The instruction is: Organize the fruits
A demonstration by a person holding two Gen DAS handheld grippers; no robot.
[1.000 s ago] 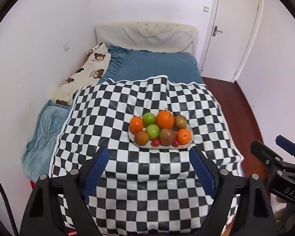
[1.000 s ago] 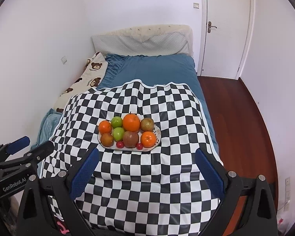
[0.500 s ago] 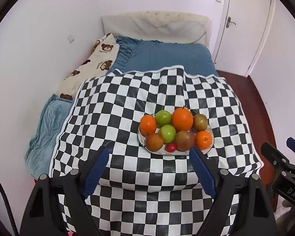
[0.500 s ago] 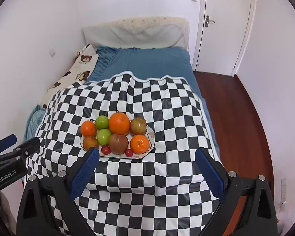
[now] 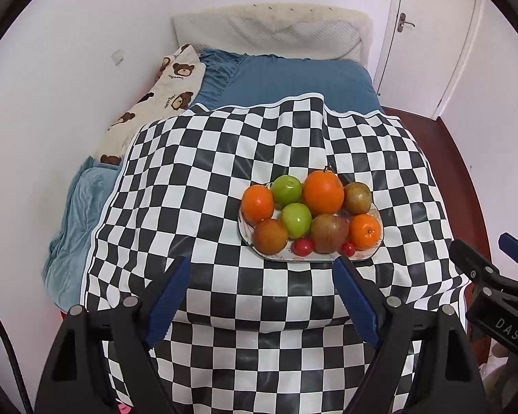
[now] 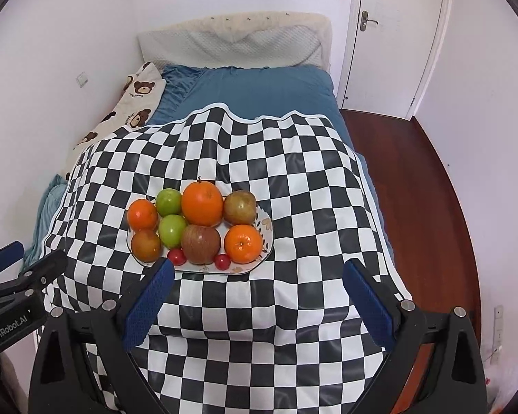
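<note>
Fruits (image 5: 323, 197) heaped on plate (image 5: 377, 214) — left gripper (image 5: 262, 272) and right gripper (image 6: 259, 276) both spread wide, holding nothing.

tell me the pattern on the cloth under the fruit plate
Black-and-white checks on the cloth; right wrist view.

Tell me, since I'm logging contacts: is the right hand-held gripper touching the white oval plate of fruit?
Apart. The right wrist view shows the right hand-held gripper open, its blue fingertips short of the white oval plate, with checkered cloth showing between.
</note>
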